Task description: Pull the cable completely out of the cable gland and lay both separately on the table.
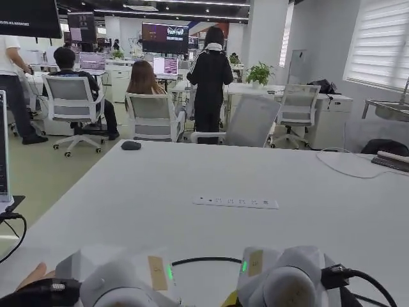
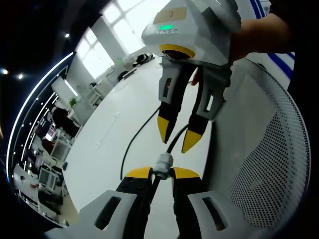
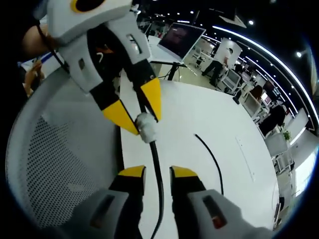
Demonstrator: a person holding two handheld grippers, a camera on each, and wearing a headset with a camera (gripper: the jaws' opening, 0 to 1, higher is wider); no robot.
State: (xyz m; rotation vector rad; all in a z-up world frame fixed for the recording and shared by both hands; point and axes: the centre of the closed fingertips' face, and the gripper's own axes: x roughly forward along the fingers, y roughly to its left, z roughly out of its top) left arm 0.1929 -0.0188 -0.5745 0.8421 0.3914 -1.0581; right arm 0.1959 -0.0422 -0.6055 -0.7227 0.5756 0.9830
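The left tool is clenched on the white cable gland, which sits pinched between its two yellow-tipped fingers just above the white desk. In the right gripper view the same gland shows as a small white lump held at the tips of the left tool, which reaches in from the upper left.

The black cable is not yet out of the gland. It leaves the gland and runs straight between the fingers of the right tool, which faces the left tool nose to nose, close by. The right tool's jaws stand on either side of the cable, but from these angles I cannot tell whether the pads actually press on it or merely flank it. Beyond the right tool, the cable curves away and lies in a loose arc on the desk.

A white mesh panel lies just beside both tools. In the head view the backs of the two tools sit at the bottom edge with a bow of black cable between them. A flat white power strip lies farther up the desk and a dark mouse rests near its far edge.
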